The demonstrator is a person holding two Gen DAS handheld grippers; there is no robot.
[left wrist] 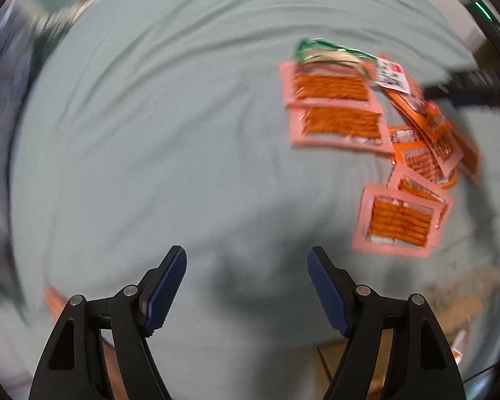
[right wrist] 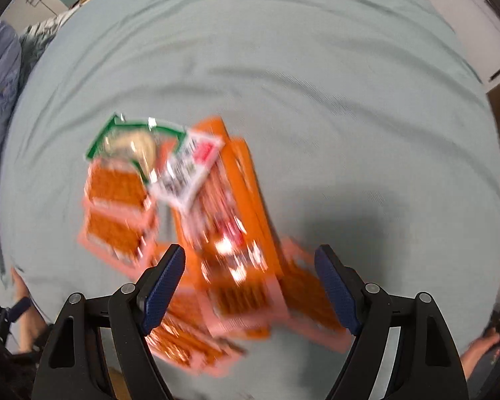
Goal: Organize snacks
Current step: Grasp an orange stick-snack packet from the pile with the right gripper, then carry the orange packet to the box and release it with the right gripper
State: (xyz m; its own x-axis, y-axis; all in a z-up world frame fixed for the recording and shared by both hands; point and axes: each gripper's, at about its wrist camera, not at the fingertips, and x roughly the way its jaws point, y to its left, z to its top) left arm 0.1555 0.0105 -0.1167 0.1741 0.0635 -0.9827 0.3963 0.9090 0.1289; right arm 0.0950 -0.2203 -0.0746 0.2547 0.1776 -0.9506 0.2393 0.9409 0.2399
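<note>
Several pink-and-orange snack packets lie on a pale green sheet [left wrist: 150, 133]. In the left wrist view two lie side by side [left wrist: 333, 110], one lies alone nearer [left wrist: 400, 221], and a heap [left wrist: 433, 140] sits at the right with a green-edged packet [left wrist: 330, 51] behind. My left gripper [left wrist: 246, 286] is open and empty over bare sheet, left of the packets. My right gripper [right wrist: 250, 286] is open above the heap of orange packets [right wrist: 236, 250]; it shows as a dark bar in the left wrist view [left wrist: 466, 88]. The green-edged packet [right wrist: 130, 140] and a white-labelled packet [right wrist: 190, 170] lie beyond. Both views are blurred.
The sheet [right wrist: 316, 66] covers a bed that fills both views. Grey-blue bedding [right wrist: 3, 76] is bunched at the far left. A white cupboard [right wrist: 476, 33] stands beyond the bed's right edge. Brown floor [left wrist: 366, 360] shows below the near edge.
</note>
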